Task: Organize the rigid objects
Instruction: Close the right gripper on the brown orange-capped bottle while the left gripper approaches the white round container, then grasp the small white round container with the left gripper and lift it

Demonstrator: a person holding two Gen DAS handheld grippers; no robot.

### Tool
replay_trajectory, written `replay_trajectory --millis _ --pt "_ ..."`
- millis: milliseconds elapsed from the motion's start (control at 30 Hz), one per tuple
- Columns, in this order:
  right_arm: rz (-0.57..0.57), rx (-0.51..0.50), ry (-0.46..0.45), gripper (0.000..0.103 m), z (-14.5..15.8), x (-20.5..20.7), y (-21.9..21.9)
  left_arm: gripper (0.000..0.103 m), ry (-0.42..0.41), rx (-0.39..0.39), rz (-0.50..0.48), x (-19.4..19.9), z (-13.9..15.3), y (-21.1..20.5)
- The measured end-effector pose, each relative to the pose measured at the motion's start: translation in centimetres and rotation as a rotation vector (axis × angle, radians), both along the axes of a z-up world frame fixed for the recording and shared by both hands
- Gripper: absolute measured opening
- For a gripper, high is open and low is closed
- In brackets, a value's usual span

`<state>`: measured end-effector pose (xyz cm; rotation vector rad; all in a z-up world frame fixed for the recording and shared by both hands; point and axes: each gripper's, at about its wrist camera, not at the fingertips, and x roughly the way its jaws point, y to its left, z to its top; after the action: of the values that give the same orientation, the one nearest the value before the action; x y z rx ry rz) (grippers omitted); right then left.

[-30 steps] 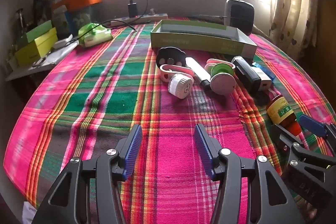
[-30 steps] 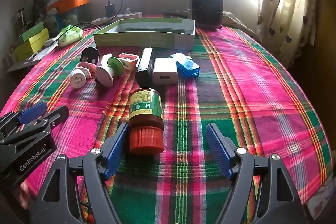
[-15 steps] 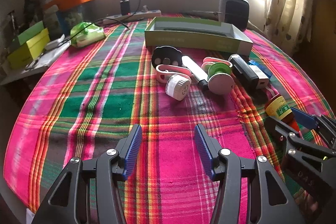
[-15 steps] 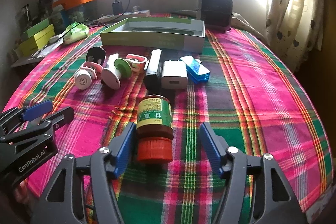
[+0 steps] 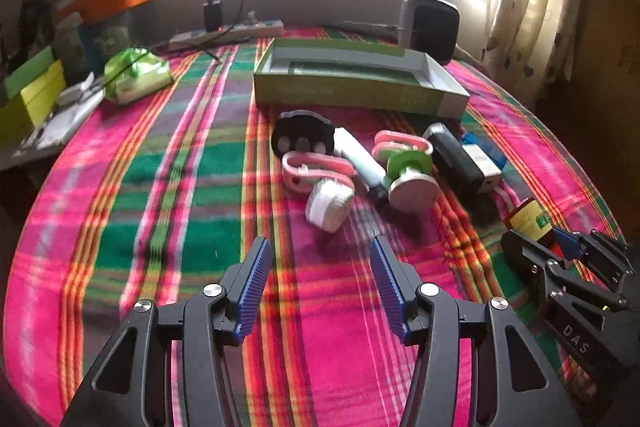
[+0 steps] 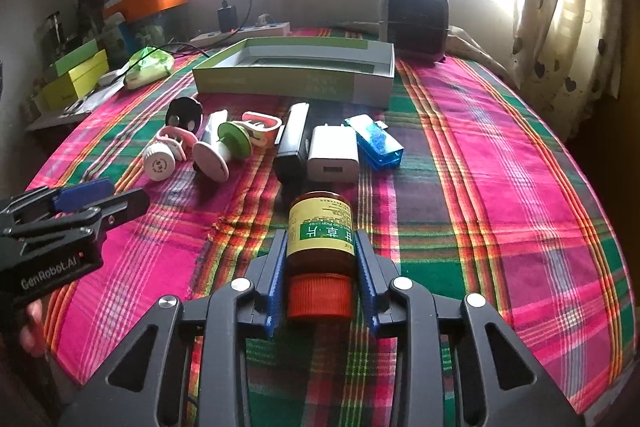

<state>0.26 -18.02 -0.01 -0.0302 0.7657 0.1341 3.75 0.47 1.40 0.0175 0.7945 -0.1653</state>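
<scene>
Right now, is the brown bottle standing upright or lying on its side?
Lying on its side. The brown bottle rests on the plaid cloth, its orange cap facing the camera, between the right gripper jaws.

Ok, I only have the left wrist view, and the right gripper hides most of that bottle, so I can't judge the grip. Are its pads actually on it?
Observer: Yes. The right gripper has just been closing, and both blue pads press the sides of the brown bottle.
Operator: Which way is the cap facing?
Observer: The orange cap points back toward the gripper's body; the bottle lies on its side on the plaid cloth.
Operator: What's the blue sliver past the white charger?
Observer: A blue case, lying just right of the white charger.
</scene>
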Motion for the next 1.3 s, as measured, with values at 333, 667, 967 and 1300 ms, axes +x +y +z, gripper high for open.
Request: replay_trajectory --millis 333,667,967,1300 --pt "-0.012 0.009 -0.01 0.033 0.7 1.0 -0.4 0.051 0.011 0.016 -0.019 2.3 0.3 0.2" --pt "-0.006 0.015 0.0 0.033 0.8 1.7 -0.6 0.047 0.053 0.031 -0.068 3.6 -0.4 -0.7" --pt "-0.001 0.018 0.003 0.033 1.0 2.4 -0.6 0.027 0.066 0.003 -0.06 3.8 -0.4 -0.3" --pt "0.001 0.02 0.004 0.033 1.3 3.0 -0.7 0.018 0.078 -0.002 -0.075 3.6 -0.1 -0.4"
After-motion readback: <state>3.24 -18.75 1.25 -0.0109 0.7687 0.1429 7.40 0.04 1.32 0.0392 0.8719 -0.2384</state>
